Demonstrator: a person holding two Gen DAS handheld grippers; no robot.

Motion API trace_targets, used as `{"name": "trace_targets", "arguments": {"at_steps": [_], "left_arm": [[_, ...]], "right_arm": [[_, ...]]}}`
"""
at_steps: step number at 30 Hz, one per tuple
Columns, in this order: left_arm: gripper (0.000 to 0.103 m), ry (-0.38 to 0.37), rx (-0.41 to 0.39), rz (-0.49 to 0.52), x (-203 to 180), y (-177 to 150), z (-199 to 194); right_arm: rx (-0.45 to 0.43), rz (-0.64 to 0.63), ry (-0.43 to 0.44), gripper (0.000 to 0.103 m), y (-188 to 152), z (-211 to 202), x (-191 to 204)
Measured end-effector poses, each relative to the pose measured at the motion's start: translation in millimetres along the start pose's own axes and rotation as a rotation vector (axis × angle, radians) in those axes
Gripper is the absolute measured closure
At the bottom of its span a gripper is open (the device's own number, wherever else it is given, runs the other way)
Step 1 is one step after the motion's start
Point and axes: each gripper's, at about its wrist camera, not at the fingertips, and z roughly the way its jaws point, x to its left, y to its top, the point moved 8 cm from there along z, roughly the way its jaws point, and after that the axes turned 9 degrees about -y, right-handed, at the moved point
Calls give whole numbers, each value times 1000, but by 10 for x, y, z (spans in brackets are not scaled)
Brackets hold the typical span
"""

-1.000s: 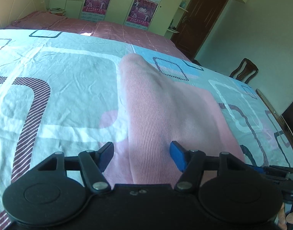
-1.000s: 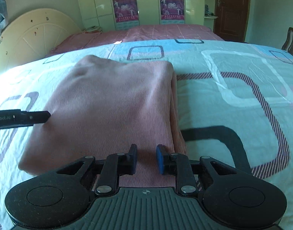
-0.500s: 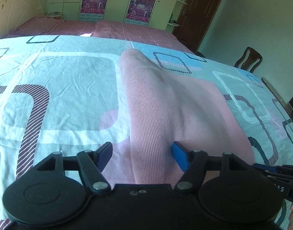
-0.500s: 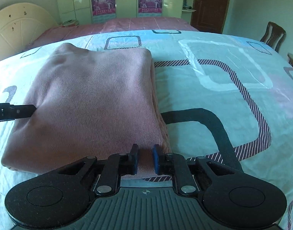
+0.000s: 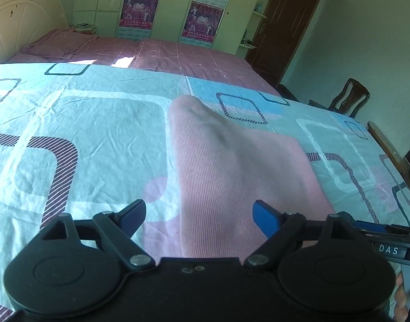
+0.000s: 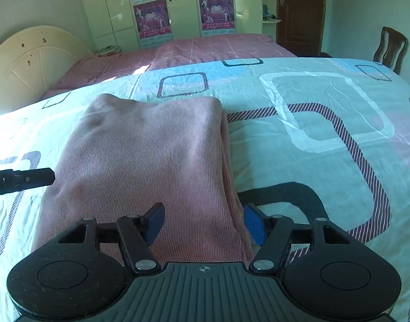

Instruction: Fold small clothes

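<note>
Right wrist: both tongs opening, straddling folded pink garment's near edge, gripping nothing.

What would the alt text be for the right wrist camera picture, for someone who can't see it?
A folded pink garment lies on a patterned bedsheet, its near right edge between the blue pads of the right hand-held gripper, whose jaws are opening and not pressing on it. The tip of the left hand-held gripper pokes in at the left; a second bed and wardrobe stand behind.
</note>
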Motion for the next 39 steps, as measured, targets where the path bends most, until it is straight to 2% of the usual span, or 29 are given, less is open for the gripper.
{"name": "trace_targets", "arguments": {"at_steps": [7,10,17,20,25,26,27,29,30,33,36,39], "left_arm": [[18,-29,45,-18,-108,11,253],[19,-31,69,-17,-110,-18,379],[21,-77,94,-111,-14,-83,613],[24,-97,102,-148,18,-99,683],[28,-102,95,-140,-4,-107,734],[28,-101,94,-141,-9,-106,740],[29,-97,93,-142,-15,-103,741],[33,-83,95,-126,-49,-89,738],[37,-75,96,-116,-67,-82,733],[49,-61,92,-107,-98,-57,702],[61,-58,78,-73,-123,-21,637],[66,-71,72,-56,-146,10,573]], "right_arm": [[8,-7,29,37,208,207,-93],[20,15,56,29,236,320,-169],[53,51,121,29,235,543,-283],[68,79,172,29,223,645,-294],[83,153,279,30,215,790,-231],[81,168,291,31,233,807,-206],[89,175,298,41,246,823,-181],[97,172,300,47,271,836,-126],[107,159,299,57,278,843,-78],[122,146,311,77,297,806,0],[116,143,297,81,305,750,37],[102,156,304,81,331,672,61]]}}
